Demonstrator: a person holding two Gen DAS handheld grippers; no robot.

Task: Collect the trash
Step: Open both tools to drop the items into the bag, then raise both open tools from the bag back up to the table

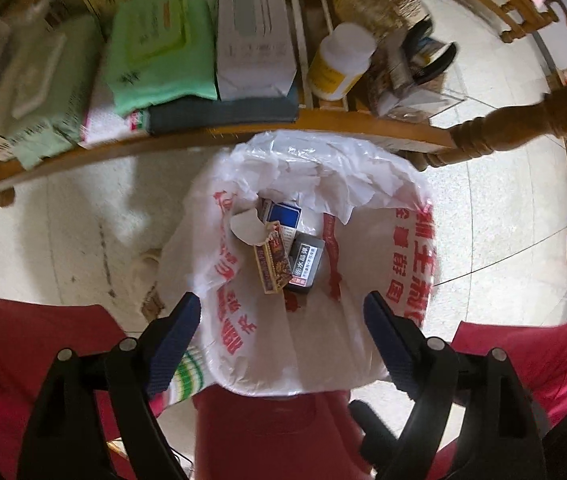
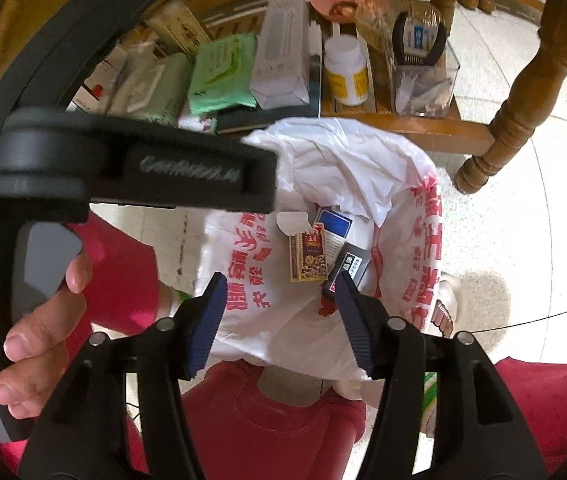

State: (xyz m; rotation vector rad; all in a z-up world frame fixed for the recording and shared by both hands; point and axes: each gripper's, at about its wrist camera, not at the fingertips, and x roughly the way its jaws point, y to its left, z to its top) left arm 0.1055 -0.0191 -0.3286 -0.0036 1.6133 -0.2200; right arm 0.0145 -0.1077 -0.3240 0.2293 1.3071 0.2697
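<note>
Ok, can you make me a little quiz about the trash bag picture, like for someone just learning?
1. True or false: the white plastic bag with red print already has small boxes inside.
2. Which box lies closest to the right gripper? A) the blue box B) the black box C) a green box
3. Fill in: the white bottle with the yellow label stands on the wooden ____ behind the bag.

Key: 1 true. 2 B; it sits right by one blue fingertip, not pinched. 3 shelf. Bonus: the left gripper hangs open above the bag too, holding nothing.
</note>
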